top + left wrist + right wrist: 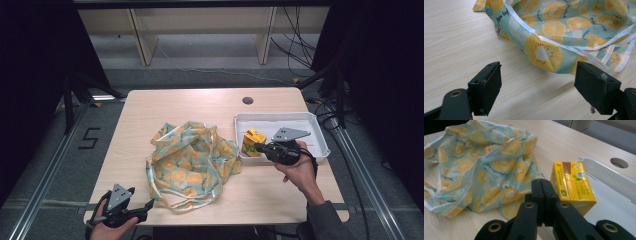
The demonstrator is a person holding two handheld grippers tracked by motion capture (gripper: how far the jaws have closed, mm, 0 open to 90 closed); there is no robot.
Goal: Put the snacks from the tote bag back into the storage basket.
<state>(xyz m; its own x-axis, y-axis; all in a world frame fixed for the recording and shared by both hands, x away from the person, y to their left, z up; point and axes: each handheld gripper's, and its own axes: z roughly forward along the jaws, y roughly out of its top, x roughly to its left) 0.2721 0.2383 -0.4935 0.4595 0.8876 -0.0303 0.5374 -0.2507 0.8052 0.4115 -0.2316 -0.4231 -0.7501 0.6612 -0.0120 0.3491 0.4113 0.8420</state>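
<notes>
A crumpled cloth bag (pixel 192 160) printed with orange slices on teal, with white straps, lies in the middle of the table. A yellow drink carton (pixel 253 142) stands at the left end of a white tray (pixel 312 118). My right gripper (pixel 259 148) is shut with nothing between its jaws, its tips just beside the carton (pixel 572 185) and above the bag's edge (pixel 481 165). My left gripper (pixel 146 206) sits open at the table's front left corner. Its jaws (pixel 537 82) face the bag's near hem (pixel 554 30) a short way off.
The tray's rim (pixel 604 172) rises right of the carton. A round cable hole (pixel 247 100) sits in the table's far side. Bare wood lies left of the bag. Shelving legs and cables stand on the floor beyond the table.
</notes>
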